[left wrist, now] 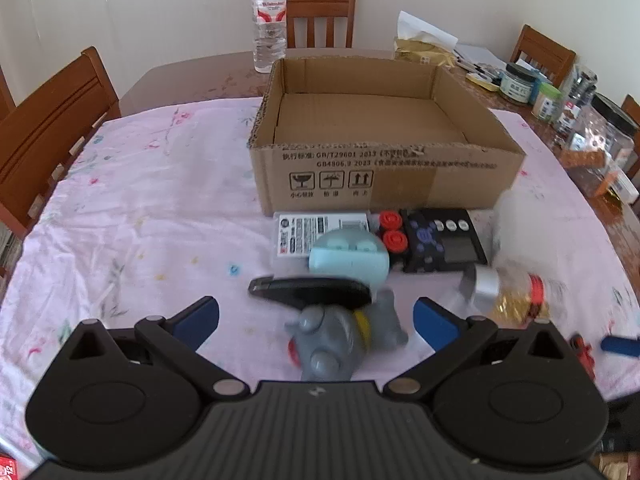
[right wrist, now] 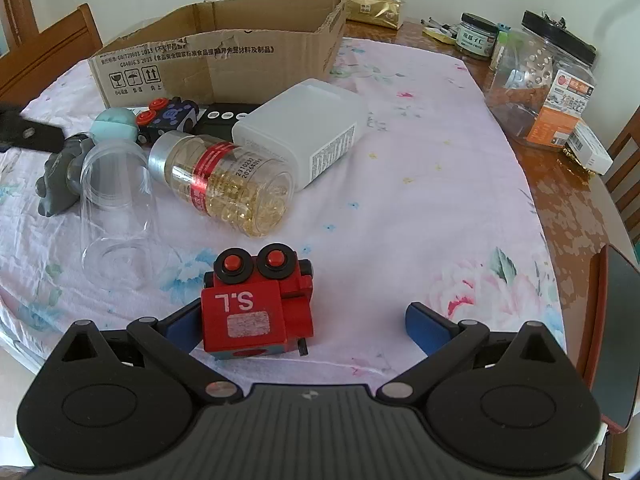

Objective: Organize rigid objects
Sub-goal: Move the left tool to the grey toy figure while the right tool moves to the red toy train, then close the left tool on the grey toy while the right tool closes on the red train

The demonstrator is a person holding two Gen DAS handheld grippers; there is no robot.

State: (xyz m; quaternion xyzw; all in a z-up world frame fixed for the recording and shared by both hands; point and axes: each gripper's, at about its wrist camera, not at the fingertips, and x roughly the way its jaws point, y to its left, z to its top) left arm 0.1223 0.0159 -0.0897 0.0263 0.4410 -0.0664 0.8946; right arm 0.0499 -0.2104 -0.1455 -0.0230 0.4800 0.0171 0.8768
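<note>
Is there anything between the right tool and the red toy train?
Nothing visible. The open right tool already has the red train between its fingers, close to the left finger. The capsule bottle and clear cup lie beyond it.

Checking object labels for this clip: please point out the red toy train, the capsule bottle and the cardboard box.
Red toy train [right wrist: 248, 320], right wrist view, on its lettered red face.
Capsule bottle [right wrist: 232, 184], right wrist view, on its clear body.
Cardboard box [left wrist: 384, 184], left wrist view, on its printed front wall.
</note>
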